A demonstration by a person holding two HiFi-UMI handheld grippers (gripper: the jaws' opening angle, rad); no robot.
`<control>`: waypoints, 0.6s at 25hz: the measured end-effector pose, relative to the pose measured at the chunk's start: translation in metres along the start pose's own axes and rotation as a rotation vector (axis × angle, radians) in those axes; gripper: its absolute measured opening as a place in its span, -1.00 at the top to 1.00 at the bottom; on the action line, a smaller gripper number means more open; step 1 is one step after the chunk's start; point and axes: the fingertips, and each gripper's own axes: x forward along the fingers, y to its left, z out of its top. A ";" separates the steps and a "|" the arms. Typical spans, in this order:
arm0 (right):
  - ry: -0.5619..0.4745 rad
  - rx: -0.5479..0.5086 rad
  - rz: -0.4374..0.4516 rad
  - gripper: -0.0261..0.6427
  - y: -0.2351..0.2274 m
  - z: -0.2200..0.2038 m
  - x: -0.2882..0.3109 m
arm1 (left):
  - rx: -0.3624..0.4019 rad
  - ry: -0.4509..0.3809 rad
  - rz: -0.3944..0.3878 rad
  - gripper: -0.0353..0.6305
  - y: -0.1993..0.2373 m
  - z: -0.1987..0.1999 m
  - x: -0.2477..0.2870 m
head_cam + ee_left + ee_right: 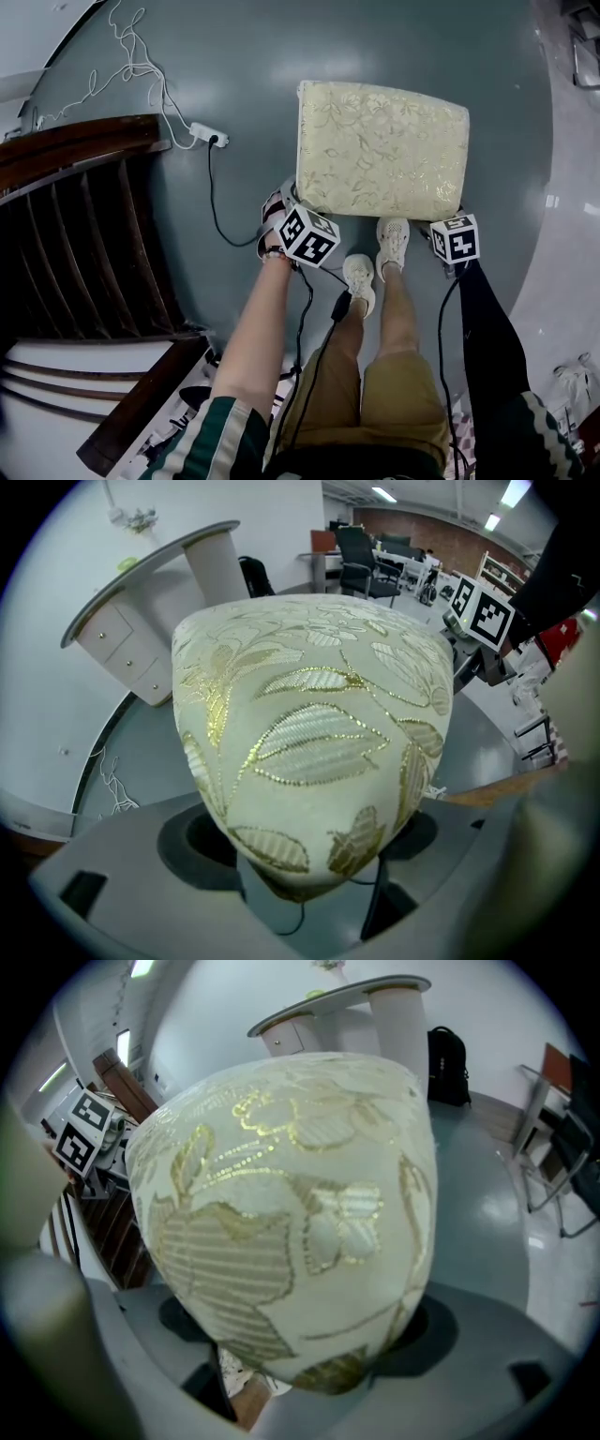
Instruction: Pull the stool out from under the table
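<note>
Stool (380, 150) stands centre frame on open floor (234, 56). Left gripper (289, 211) and right gripper (448, 223) each clamp a near cushion corner (lower edge) — soft padding, probably light — grip deep.

grey floor (394, 37), stool (380, 150), power strip (208, 136)

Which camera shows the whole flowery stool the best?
The head view. It looks down on the stool, so its whole cushioned top shows. The left gripper view shows only one corner of it, so close that it fills the picture. The right gripper view shows only another corner the same way.
</note>
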 end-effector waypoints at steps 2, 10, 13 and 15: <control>0.020 0.002 0.007 -0.50 0.002 -0.004 -0.005 | -0.012 0.011 -0.019 -0.31 -0.004 -0.003 -0.003; 0.085 -0.051 -0.010 -0.50 -0.004 -0.014 -0.016 | -0.060 0.040 -0.054 -0.31 -0.027 -0.015 0.001; 0.096 -0.088 -0.020 -0.50 -0.005 -0.018 -0.016 | -0.086 0.037 -0.055 -0.31 -0.035 -0.024 0.006; 0.100 -0.110 -0.028 -0.50 -0.006 -0.016 -0.017 | -0.114 0.043 -0.059 -0.30 -0.038 -0.030 0.009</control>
